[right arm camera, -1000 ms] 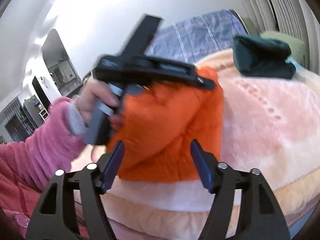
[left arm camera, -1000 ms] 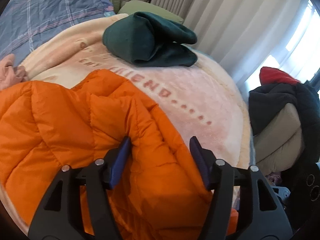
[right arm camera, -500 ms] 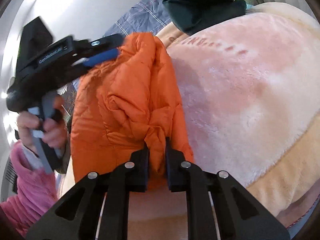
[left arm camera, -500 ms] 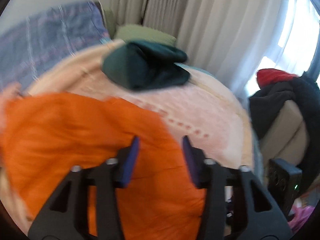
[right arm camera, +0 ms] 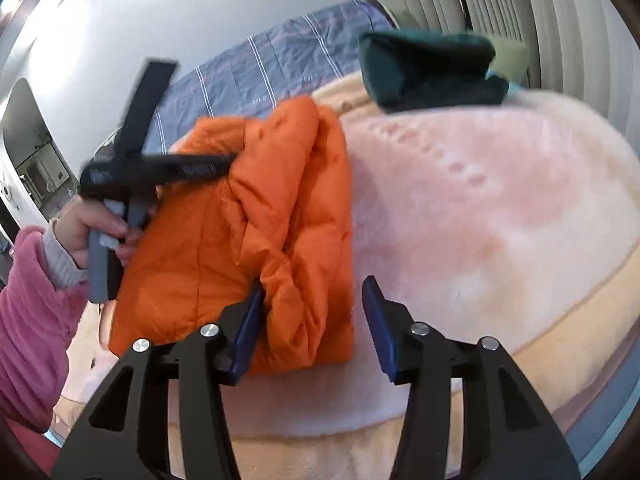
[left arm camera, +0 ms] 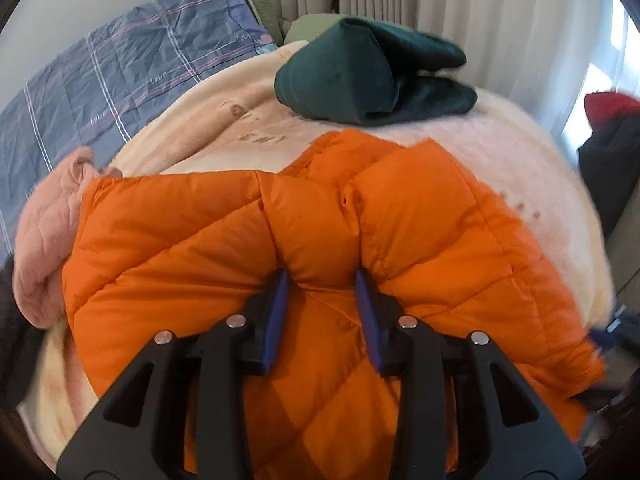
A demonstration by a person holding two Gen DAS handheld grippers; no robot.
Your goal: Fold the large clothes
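An orange puffer jacket (left arm camera: pixel 280 240) lies folded on the pink blanket (left arm camera: pixel 500 152) of the bed. My left gripper (left arm camera: pixel 322 284) is partly closed with a bulge of the jacket between its blue pads. In the right wrist view the jacket (right arm camera: pixel 248 232) is a folded bundle, and the left gripper (right arm camera: pixel 224 164) touches its far left side. My right gripper (right arm camera: pixel 314 296) is open at the bundle's near corner, with jacket fabric between its fingers.
A folded dark green garment (left arm camera: pixel 368 76) sits at the far end of the blanket, also in the right wrist view (right arm camera: pixel 432 68). A pink garment (left arm camera: pixel 48 240) lies left of the jacket. A blue plaid quilt (left arm camera: pixel 120 76) covers the bed's head. A chair with dark clothes (left arm camera: pixel 608 168) stands right.
My right gripper, shut on the jacket's edge half a second ago, has opened. My left gripper has narrowed onto the jacket and the jacket now lies flatter on the blanket.
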